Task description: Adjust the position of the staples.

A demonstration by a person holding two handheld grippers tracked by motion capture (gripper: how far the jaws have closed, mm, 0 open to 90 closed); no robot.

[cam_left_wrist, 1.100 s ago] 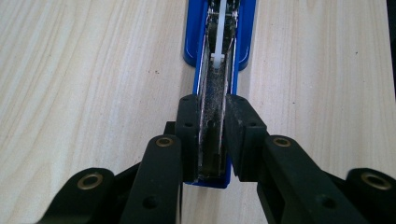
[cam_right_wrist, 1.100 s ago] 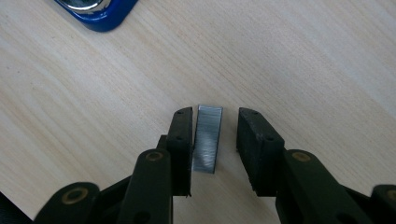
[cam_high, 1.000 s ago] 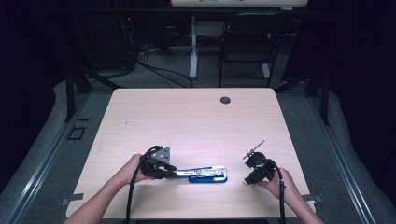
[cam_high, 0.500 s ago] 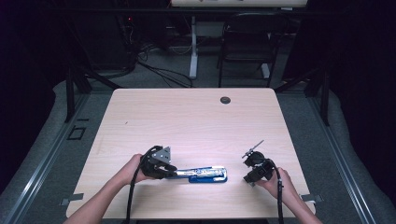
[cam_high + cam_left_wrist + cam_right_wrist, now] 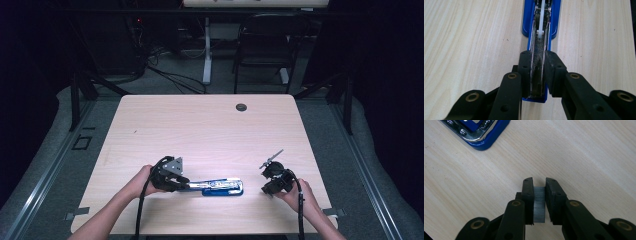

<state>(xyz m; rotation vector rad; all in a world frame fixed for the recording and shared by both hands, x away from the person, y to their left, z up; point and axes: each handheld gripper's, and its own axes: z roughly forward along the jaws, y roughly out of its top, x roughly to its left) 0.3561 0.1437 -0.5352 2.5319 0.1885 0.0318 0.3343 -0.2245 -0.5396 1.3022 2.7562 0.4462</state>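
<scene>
Clamping my left hand-held gripper [image 5: 537, 75] on the open metal magazine of the blue stapler [image 5: 541, 25] lying flat near the front edge of the pale wooden worktop [image 5: 200, 130], I hold a grey strip of staples [image 5: 539, 203] pinched in my right hand-held gripper [image 5: 539, 195], near the stapler's far end.

Tabletop and the dim room behind it

The pale wooden tabletop [image 5: 200, 130] has a small round dark cable hole [image 5: 241, 107] near its far edge. Beyond it stand a black chair [image 5: 262, 50] and a white post [image 5: 207, 50], with cables [image 5: 165, 75] on the grey floor [image 5: 45, 165].
</scene>
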